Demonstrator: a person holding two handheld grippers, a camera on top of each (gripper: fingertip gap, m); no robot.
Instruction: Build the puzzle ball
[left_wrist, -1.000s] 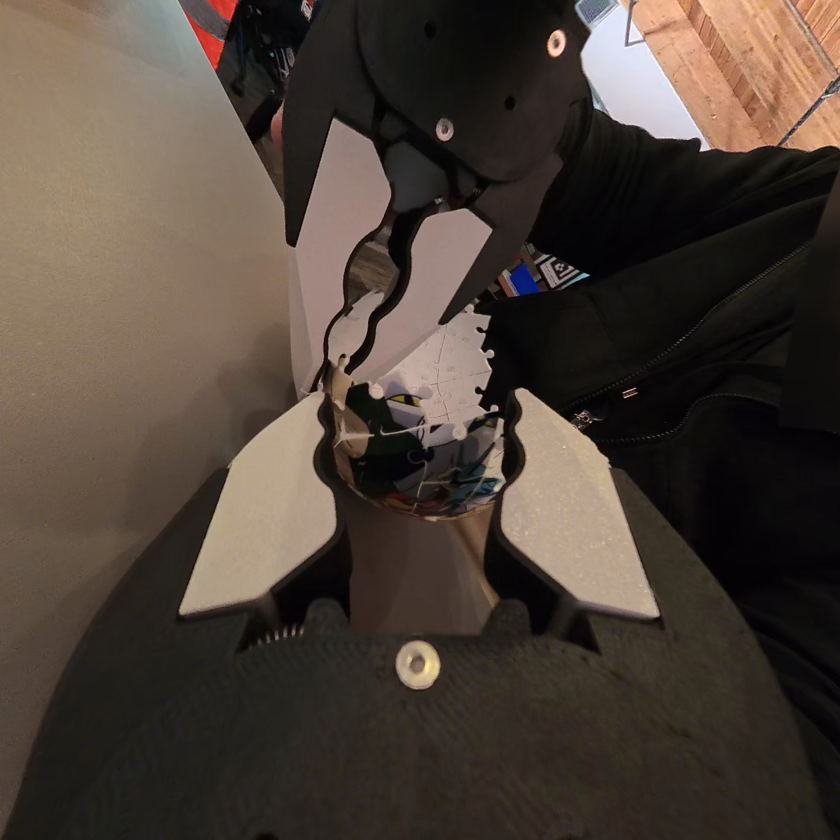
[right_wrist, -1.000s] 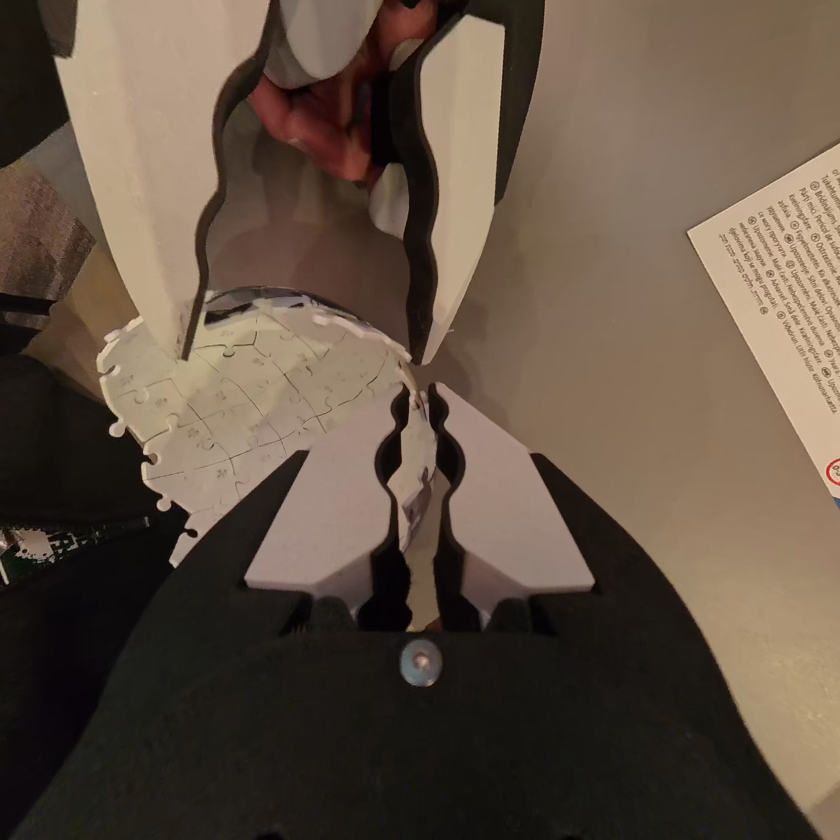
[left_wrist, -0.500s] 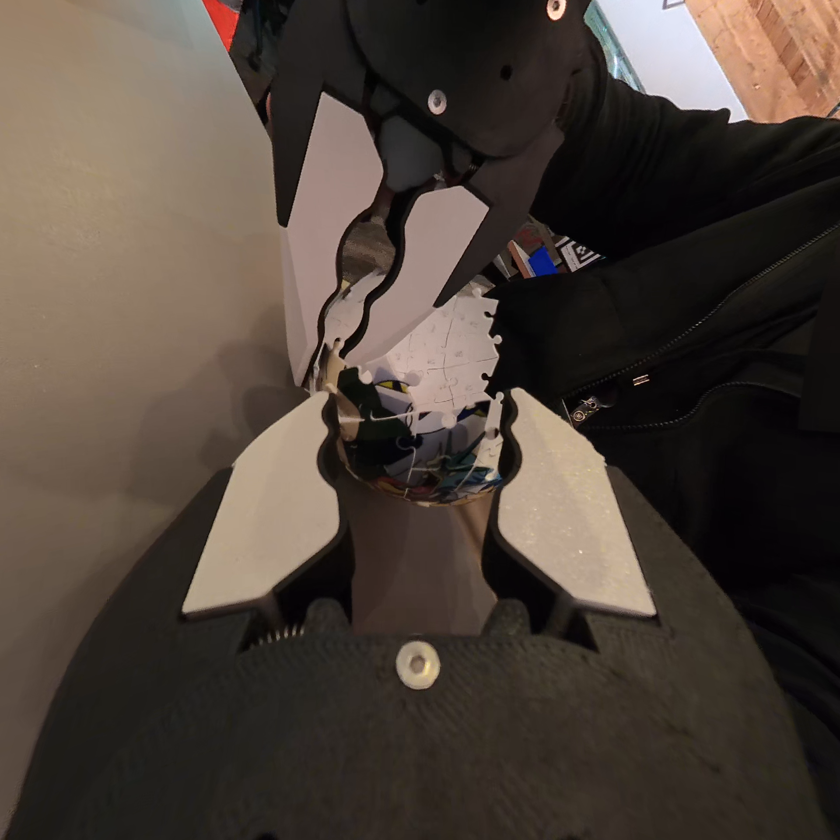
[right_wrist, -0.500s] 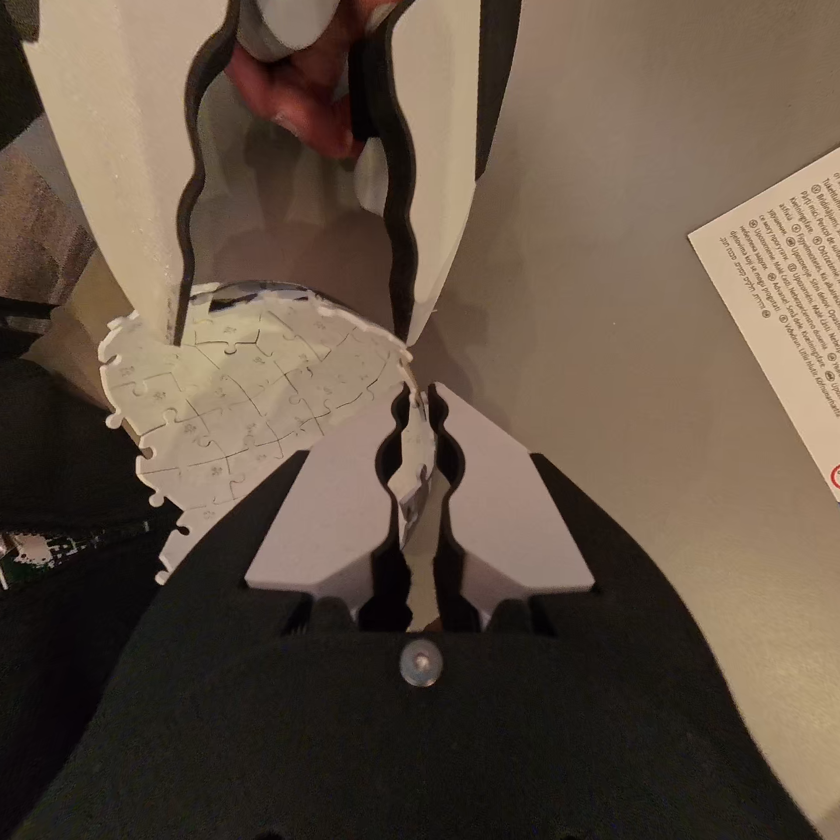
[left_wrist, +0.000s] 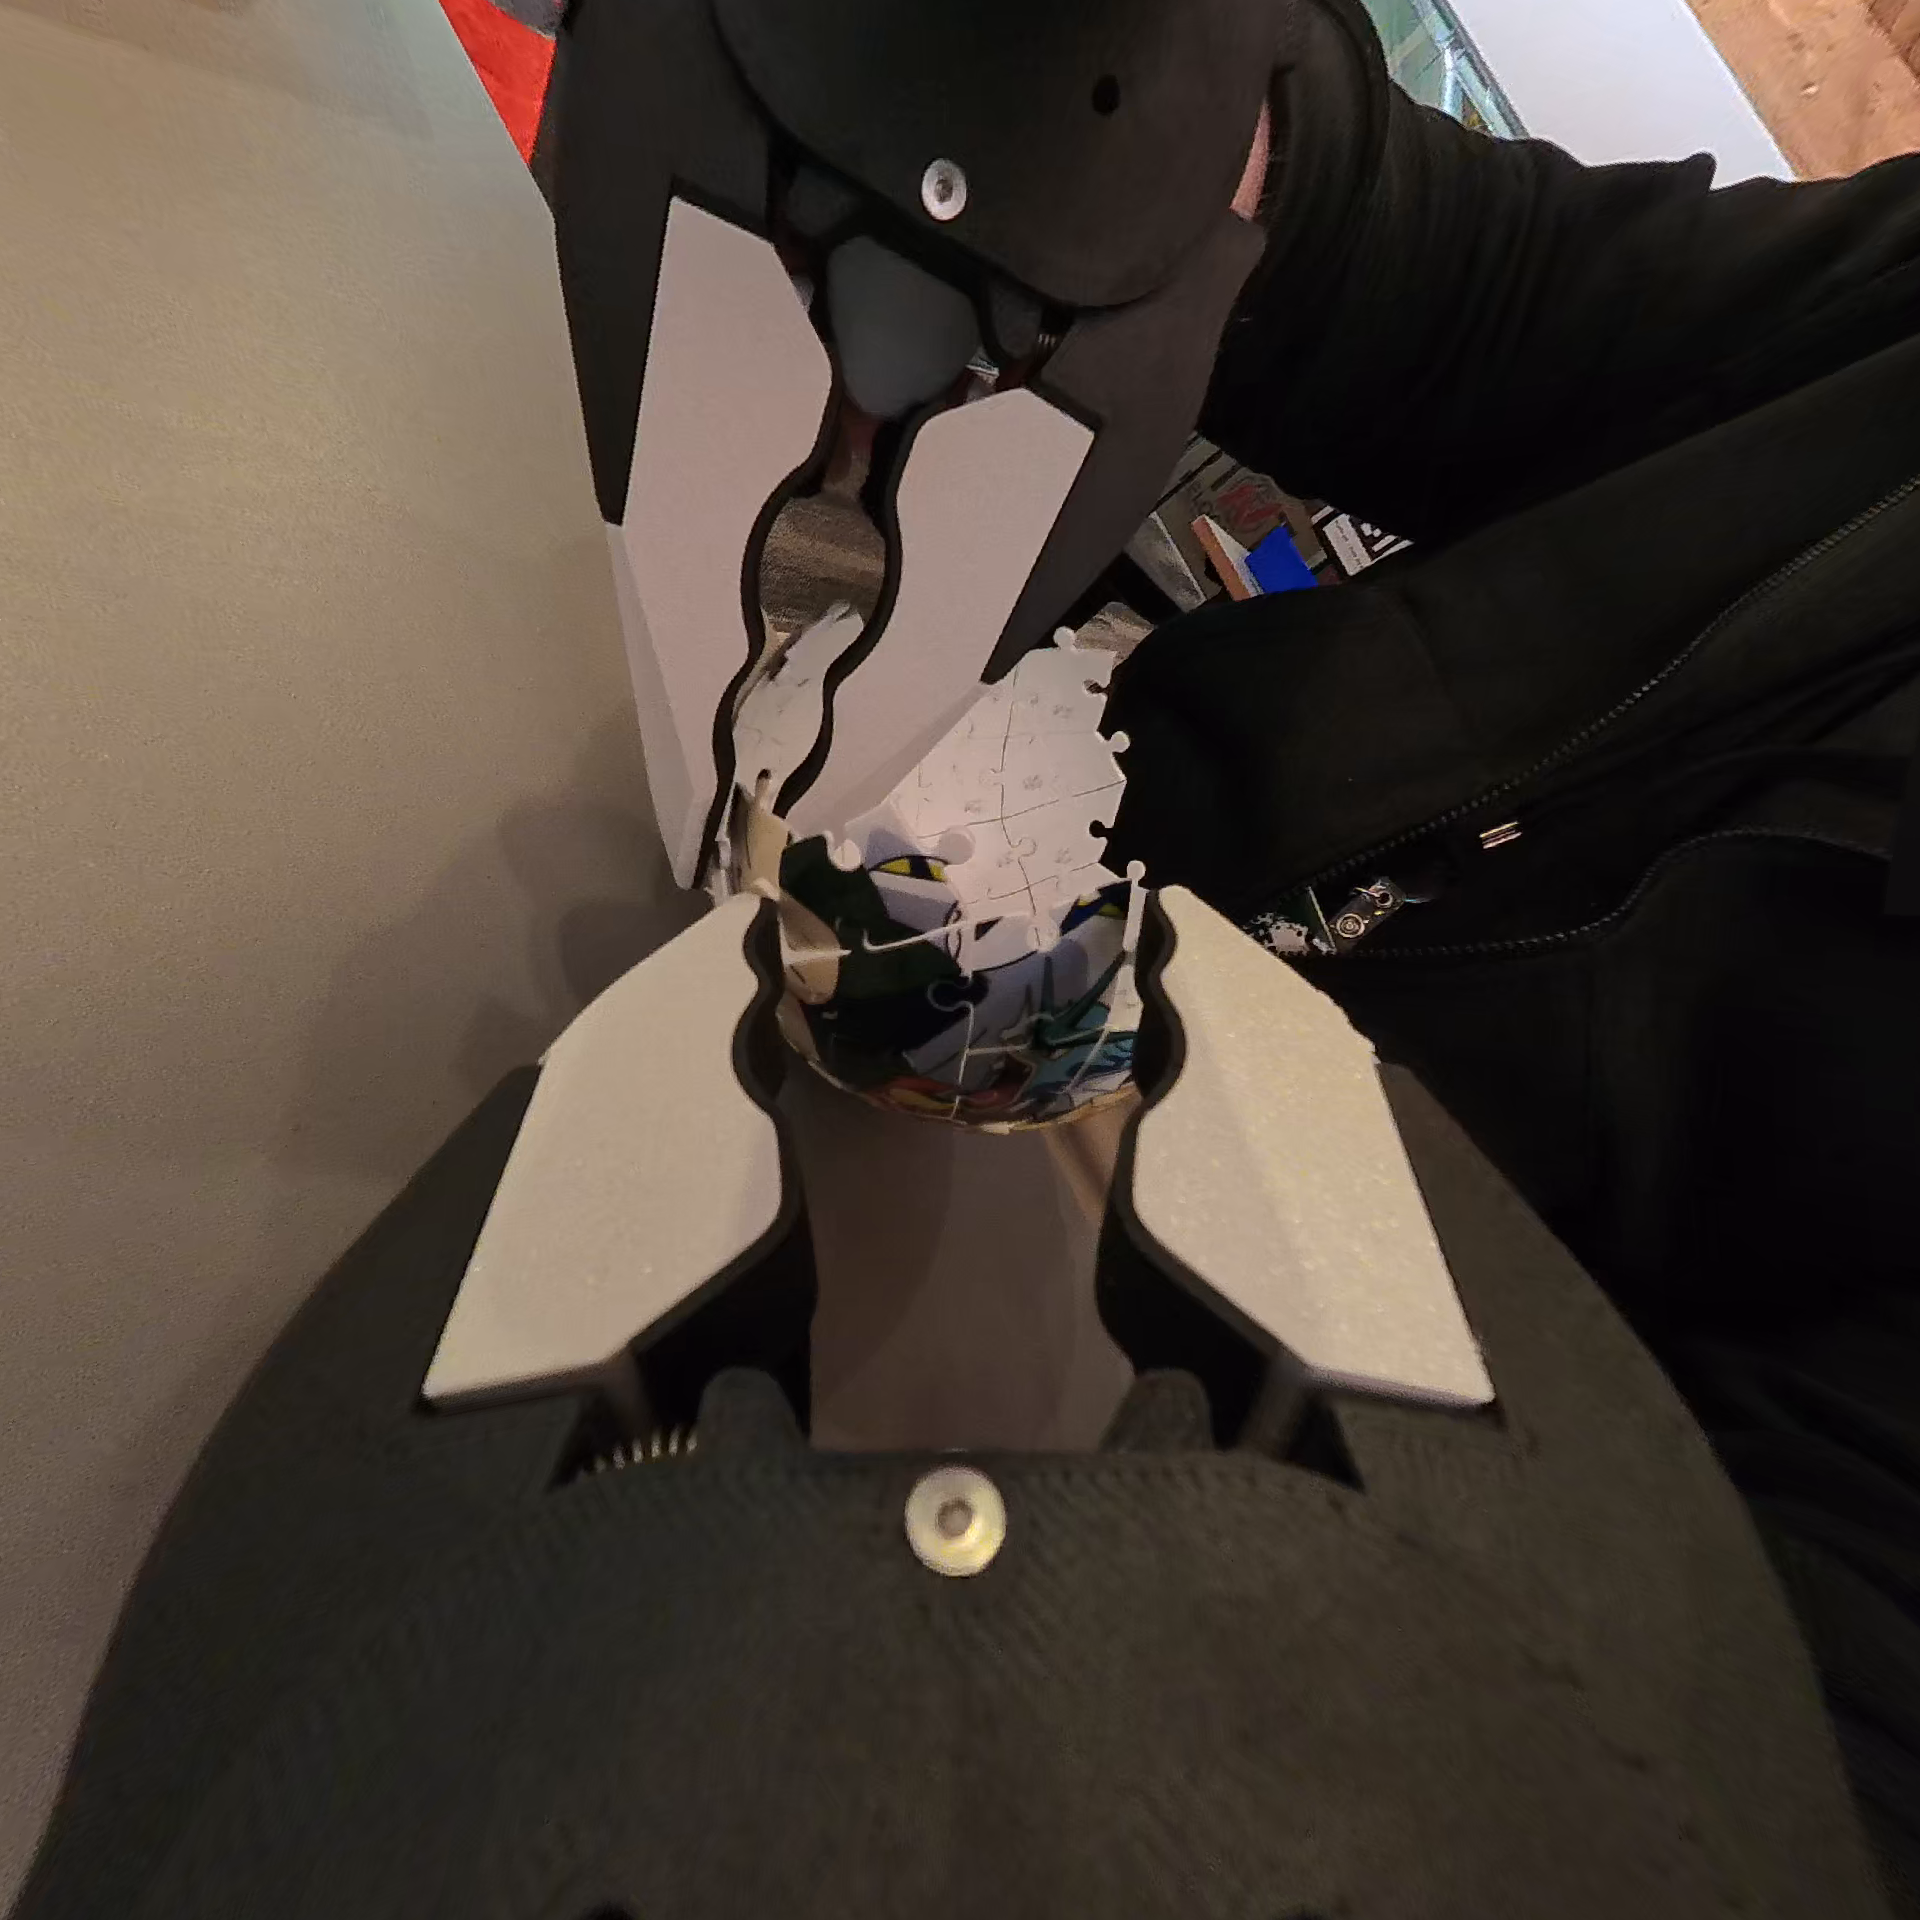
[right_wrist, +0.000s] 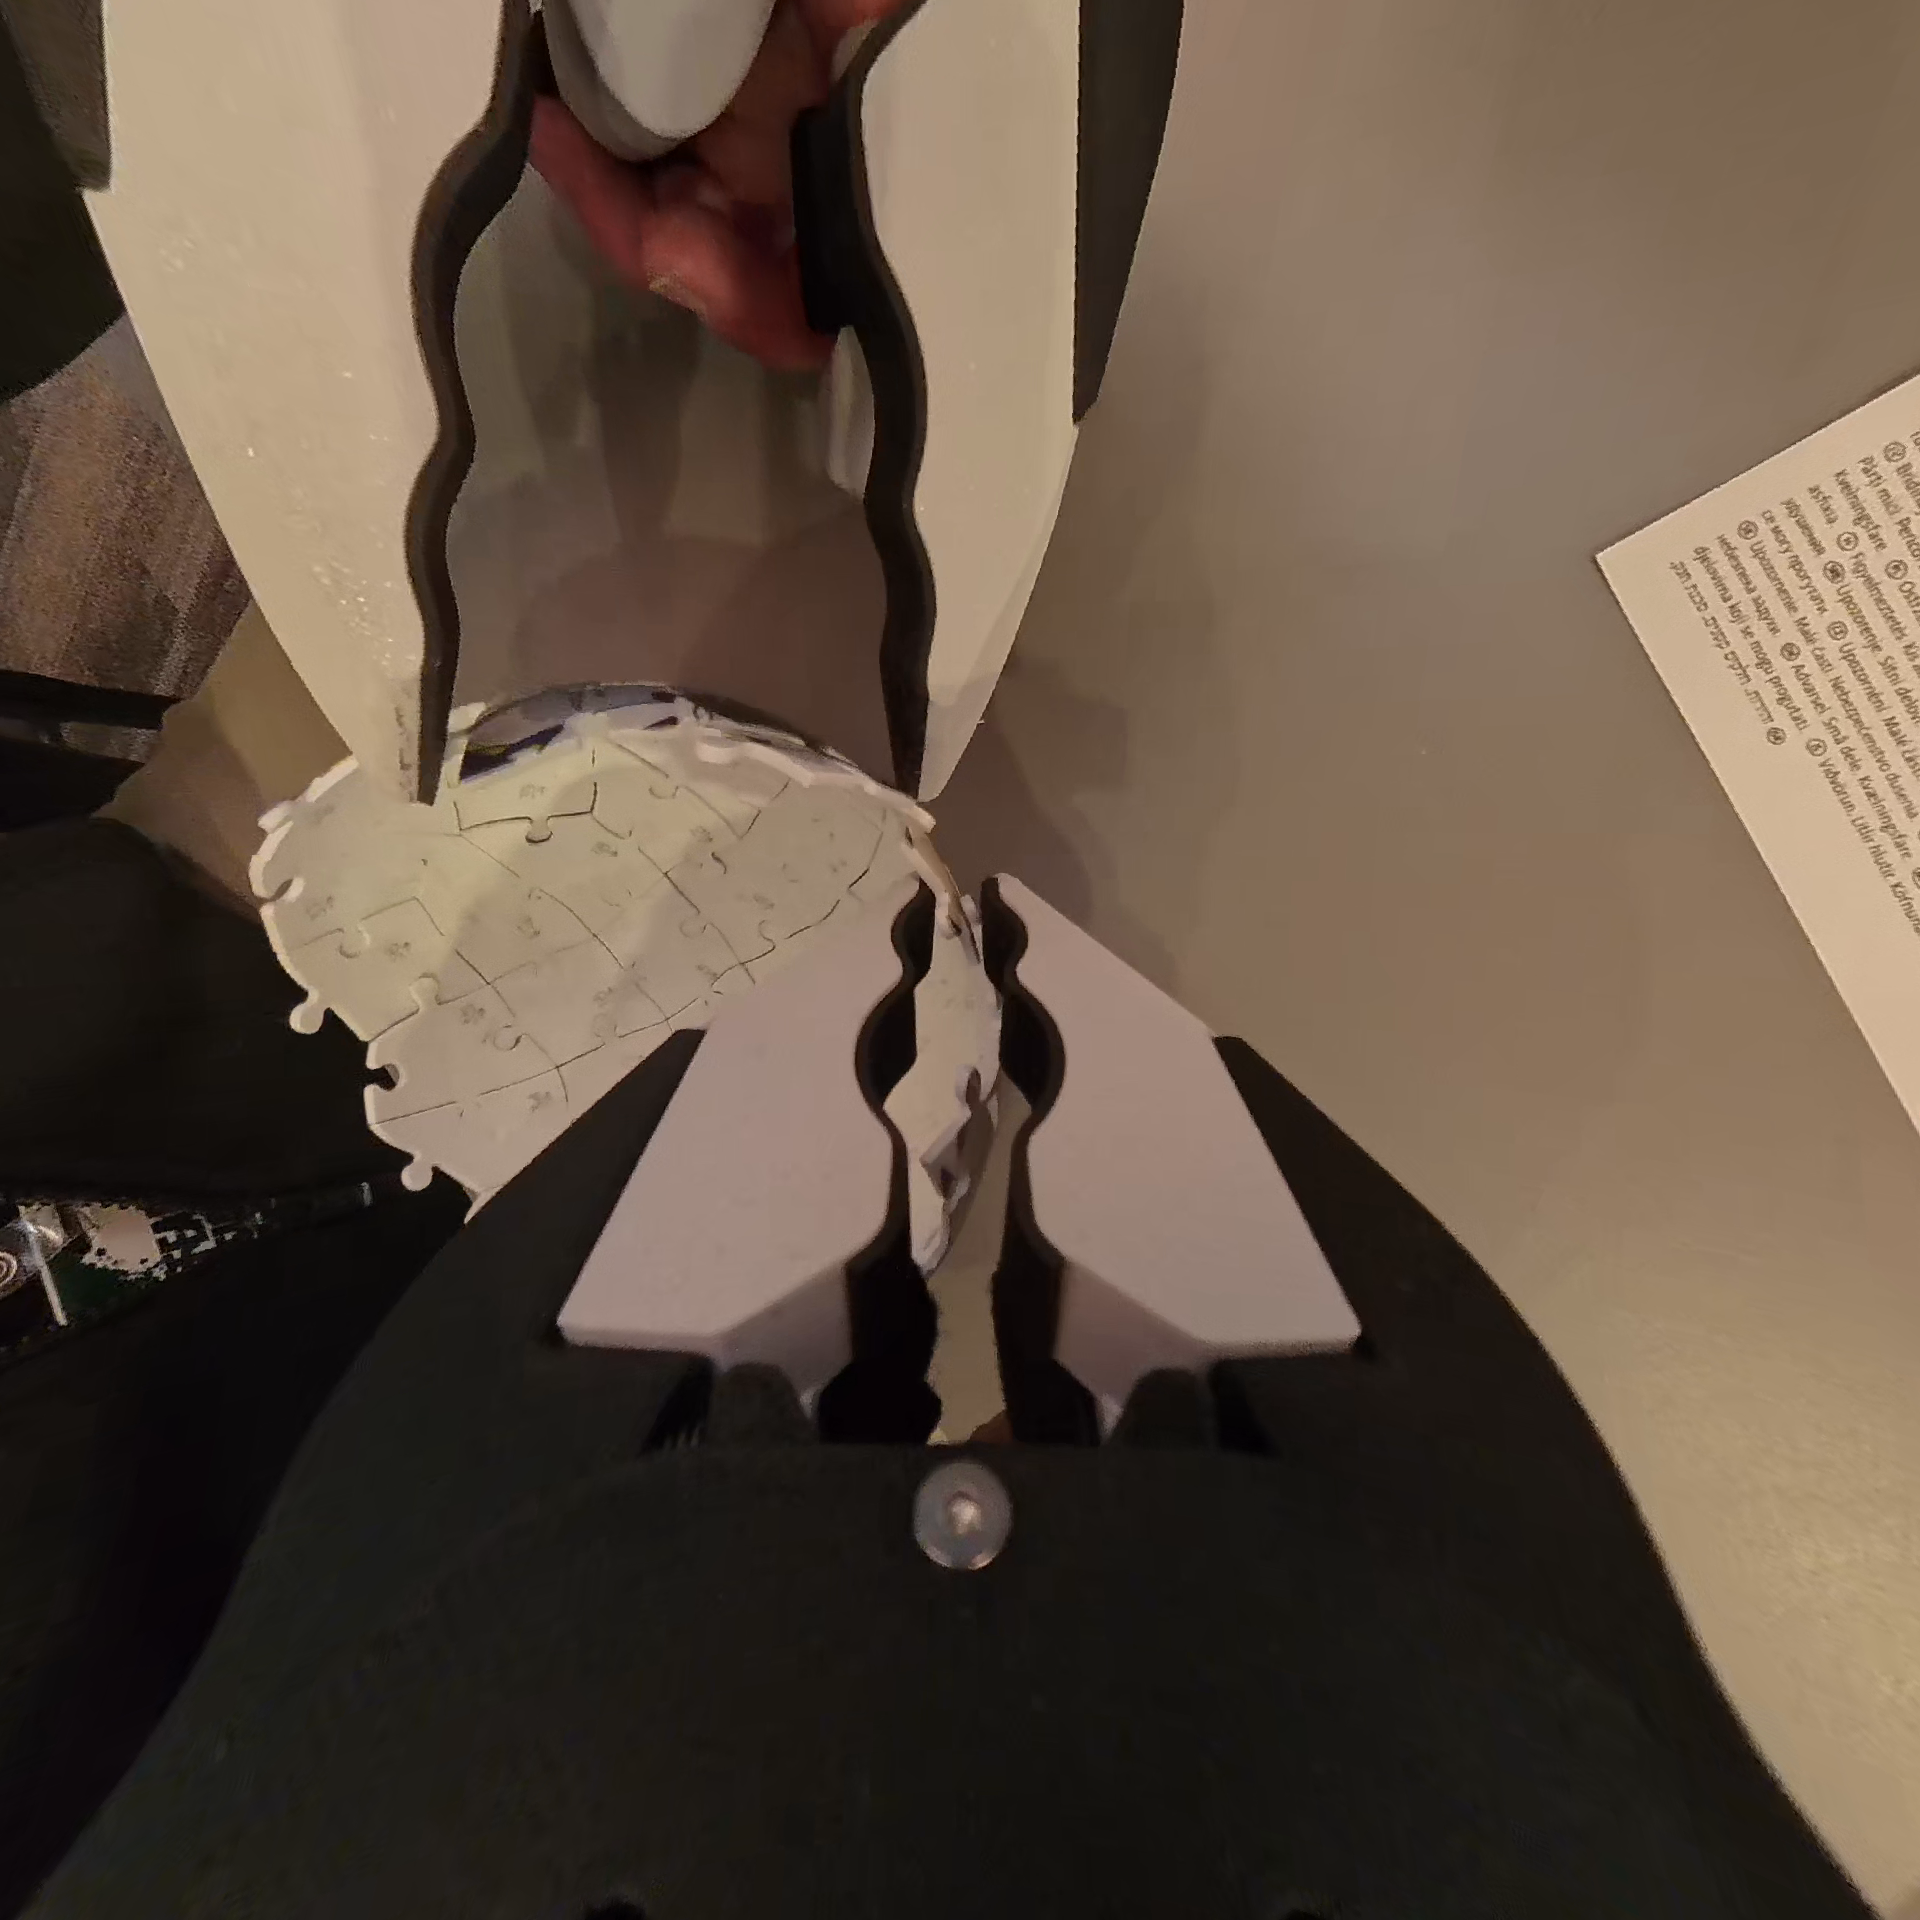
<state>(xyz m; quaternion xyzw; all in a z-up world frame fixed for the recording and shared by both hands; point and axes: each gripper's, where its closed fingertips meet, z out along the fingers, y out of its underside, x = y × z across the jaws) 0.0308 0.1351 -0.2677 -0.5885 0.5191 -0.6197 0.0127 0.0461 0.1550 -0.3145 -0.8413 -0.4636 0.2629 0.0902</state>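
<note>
The puzzle ball is a half-built bowl-shaped shell, printed in colours outside (left_wrist: 935, 997) and white inside (right_wrist: 582, 914). My left gripper (left_wrist: 951, 914) spans the shell and is shut on it, with one fingertip on each side of its rim. It also shows at the top of the right wrist view (right_wrist: 670, 774). My right gripper (right_wrist: 956, 904) is shut on the shell's wall at the rim, the thin white edge pinched between its jaws. In the left wrist view it comes in from above (left_wrist: 774, 821). The shell is held just above the table.
A grey table (right_wrist: 1351, 520) lies under the shell. A white printed sheet (right_wrist: 1787, 644) lies at the right. A person in a black jacket (left_wrist: 1558, 779) is close behind the shell, with a hand (right_wrist: 707, 218) on the left gripper's handle.
Both grips are unchanged. The two grippers have drawn a little closer to each other's cameras, and the shell has shifted slightly with them.
</note>
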